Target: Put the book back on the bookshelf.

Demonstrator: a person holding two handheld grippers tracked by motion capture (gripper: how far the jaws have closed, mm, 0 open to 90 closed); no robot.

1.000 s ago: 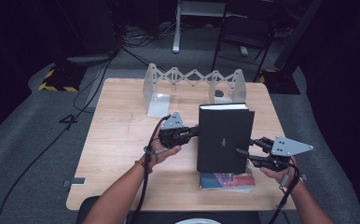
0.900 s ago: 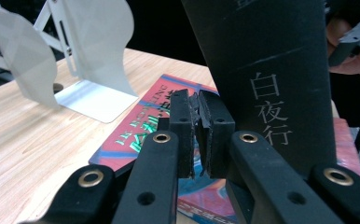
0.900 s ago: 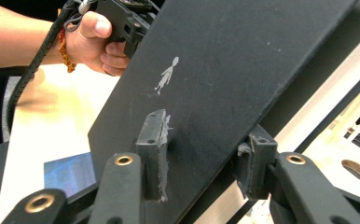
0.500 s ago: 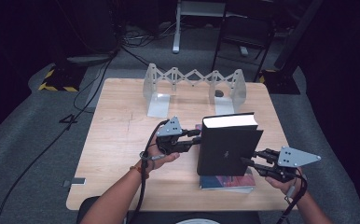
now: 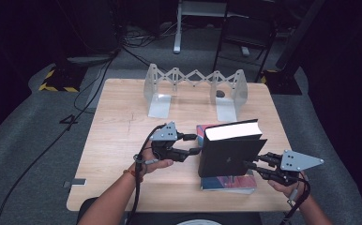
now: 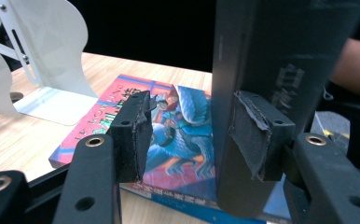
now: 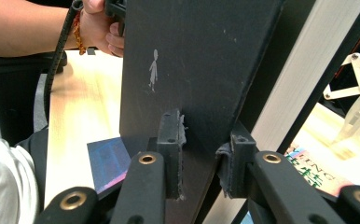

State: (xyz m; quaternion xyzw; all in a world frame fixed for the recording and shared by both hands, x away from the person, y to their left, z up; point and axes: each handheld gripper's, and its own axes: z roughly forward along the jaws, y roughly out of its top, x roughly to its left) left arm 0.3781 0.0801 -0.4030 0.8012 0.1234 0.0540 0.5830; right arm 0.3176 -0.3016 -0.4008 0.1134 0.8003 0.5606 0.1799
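Note:
A black hardback book (image 5: 230,152) stands upright on a colourful book (image 5: 228,183) that lies flat on the wooden table (image 5: 118,126). My right gripper (image 5: 252,168) is at the black book's lower right. In the right gripper view its jaws have just been closing, and my right gripper (image 7: 204,140) is shut on the black book (image 7: 187,60), pads pressing the cover from both sides. My left gripper (image 5: 195,144) is at the book's left edge. Its jaws have just been opening. In the left gripper view my left gripper (image 6: 194,126) is open, one pad (image 6: 257,135) beside the black spine (image 6: 280,46), the colourful book (image 6: 178,140) showing through the gap.
A white extending bookend rack (image 5: 193,82) stands at the back of the table, and one of its plates (image 6: 52,56) is close on the left in the left gripper view. The person's forearms come in from the front edge. Cables and chair legs lie on the floor beyond.
The left gripper, shut on the black book's left edge before, has opened and eased off it. The book has shifted a little right and turned, its page edge now on top.

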